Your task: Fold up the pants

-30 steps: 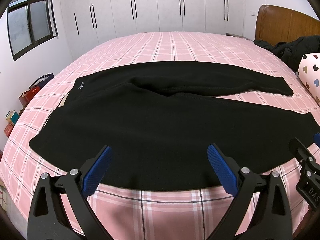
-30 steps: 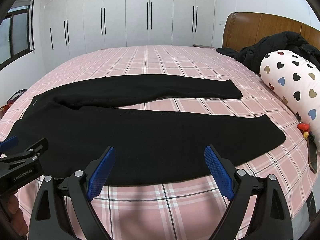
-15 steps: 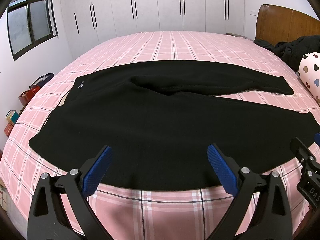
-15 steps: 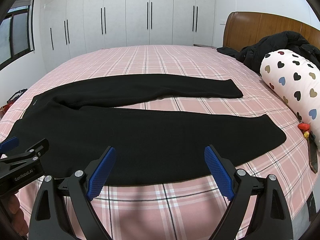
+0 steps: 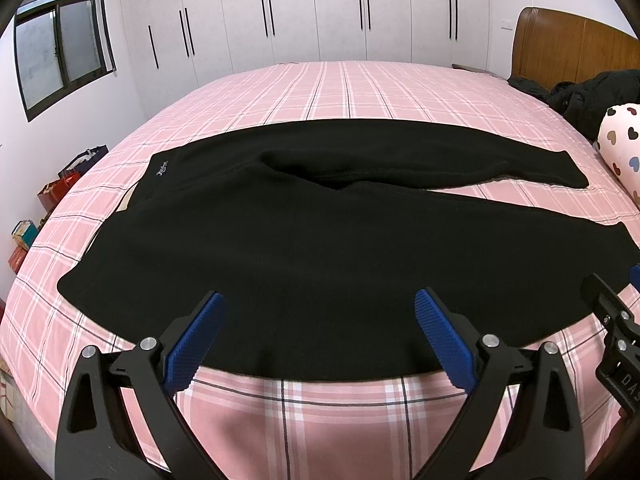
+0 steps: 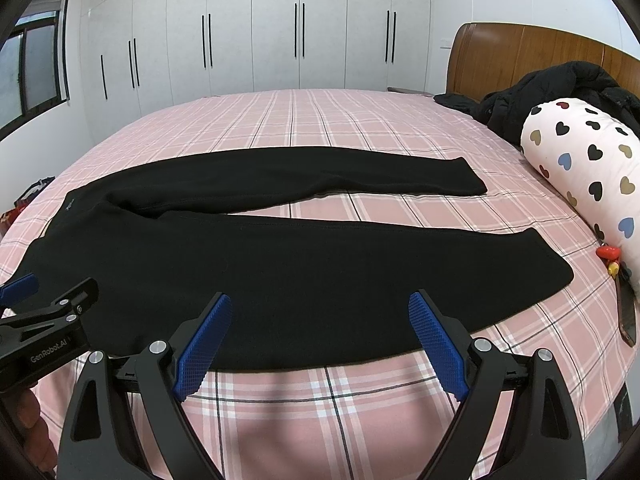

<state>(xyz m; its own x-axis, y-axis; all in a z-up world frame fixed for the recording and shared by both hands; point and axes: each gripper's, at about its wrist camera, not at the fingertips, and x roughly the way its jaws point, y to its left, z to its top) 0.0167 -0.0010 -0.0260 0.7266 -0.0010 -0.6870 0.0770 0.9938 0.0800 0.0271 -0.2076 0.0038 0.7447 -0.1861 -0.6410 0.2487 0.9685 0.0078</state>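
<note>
Black pants (image 5: 320, 240) lie flat on the pink plaid bed, waistband to the left, both legs spread apart toward the right; they also show in the right wrist view (image 6: 300, 264). My left gripper (image 5: 320, 320) is open and empty, hovering over the near edge of the pants' hip area. My right gripper (image 6: 320, 316) is open and empty over the near edge of the near leg. Each gripper shows at the edge of the other's view: the right one (image 5: 616, 320) and the left one (image 6: 44, 316).
The pink plaid bed (image 6: 360, 412) has a wooden headboard (image 6: 520, 56) at the right. A heart-print bolster (image 6: 588, 168) and a black jacket (image 6: 560, 92) lie near it. A belt (image 6: 626, 312) lies at the right edge. Bags (image 5: 60, 184) stand on the floor to the left.
Both grippers have hardly moved; the views have shifted very slightly. The pants lie as before.
</note>
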